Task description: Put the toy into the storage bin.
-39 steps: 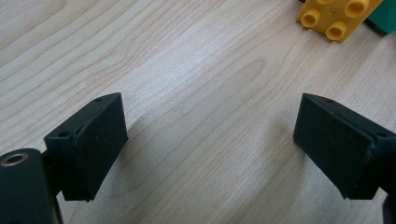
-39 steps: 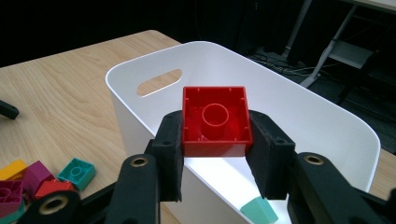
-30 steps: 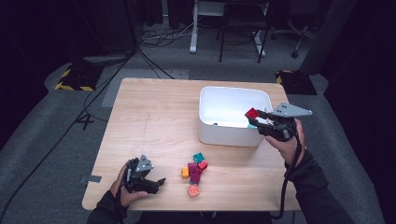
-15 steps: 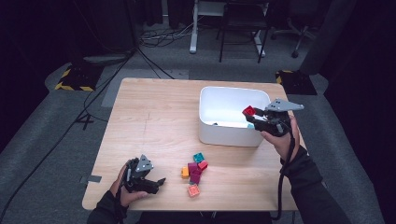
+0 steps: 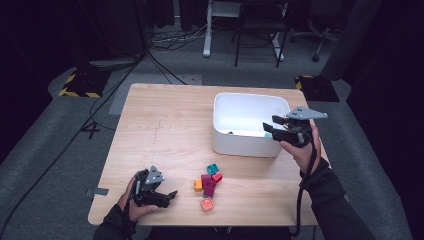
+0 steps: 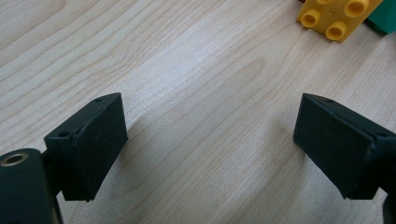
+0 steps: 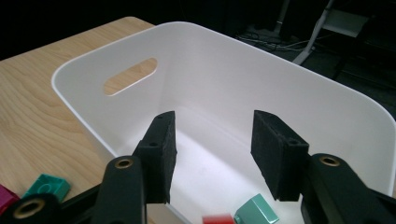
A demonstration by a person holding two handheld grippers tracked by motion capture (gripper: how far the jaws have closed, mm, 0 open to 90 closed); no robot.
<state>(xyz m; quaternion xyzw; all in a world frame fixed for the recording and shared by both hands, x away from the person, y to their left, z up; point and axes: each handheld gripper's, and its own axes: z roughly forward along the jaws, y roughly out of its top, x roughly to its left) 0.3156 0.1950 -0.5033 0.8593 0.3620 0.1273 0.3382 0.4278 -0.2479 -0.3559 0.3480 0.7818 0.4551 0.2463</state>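
Red brick (image 7: 217, 219), cut off, lies inside white bin (image 7: 327, 107).

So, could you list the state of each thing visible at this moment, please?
left gripper: open, empty, low over the table.
right gripper: open, empty, over the white bin.
red block: in the bin.
teal block: in the bin.
loose blocks: clustered on the table.

Dark lab: floor cables (image 5: 165, 42) (hazard tape (image 5: 75, 92)).
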